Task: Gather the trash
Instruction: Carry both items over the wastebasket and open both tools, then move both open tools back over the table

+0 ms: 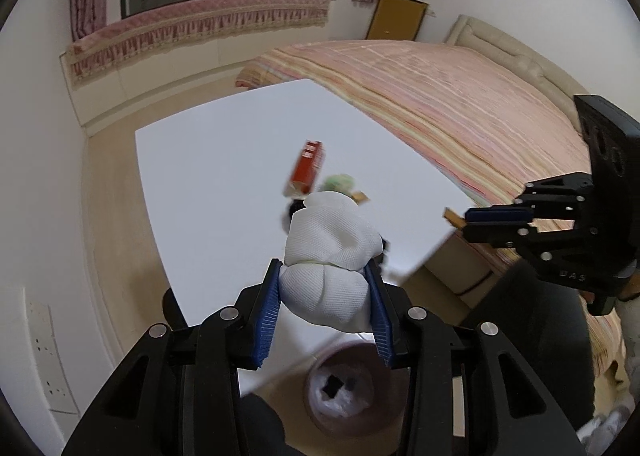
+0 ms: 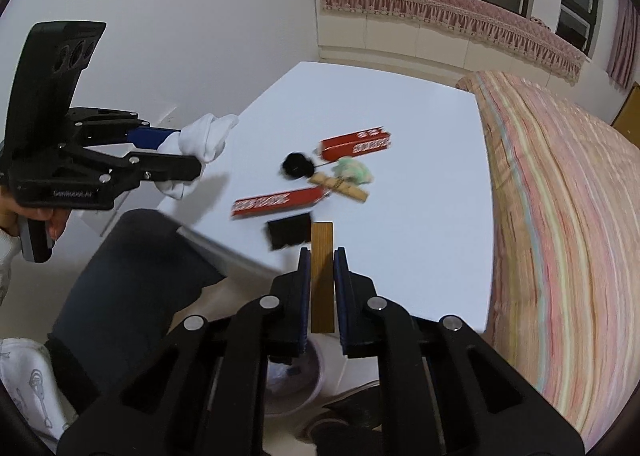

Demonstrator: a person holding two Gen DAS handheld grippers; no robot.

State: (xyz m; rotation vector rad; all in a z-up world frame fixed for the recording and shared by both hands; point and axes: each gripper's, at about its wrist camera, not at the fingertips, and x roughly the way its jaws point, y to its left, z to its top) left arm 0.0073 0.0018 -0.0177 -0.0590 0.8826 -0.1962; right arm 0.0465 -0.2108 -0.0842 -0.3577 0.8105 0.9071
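Two views: left wrist and right wrist, both looking down over the same room.
Bed: striped pink cover, filling the right side of the right wrist view and the upper right of the left wrist view.
Surface: white top, centre of both views, its far edge toward the window.
Bin: round, maroon rim, pale liner, bottom centre of the left wrist view, below the near edge of the surface.
Left gripper: bottom centre of its own view; blue fingers pinching a white cloth wad from both sides, held in the air above the bin.
Right gripper: bottom centre of its own view; fingers pressed against a wooden block, which stands on end between them over the near edge of the surface.
Red boxes: one long left of centre, one further up the frame, both lying flat.
Black card: touching the block's upper left in the frame.
Wooden strip: lying slanted, beside a green crumpled scrap.
Black tuft: just left of the scrap.
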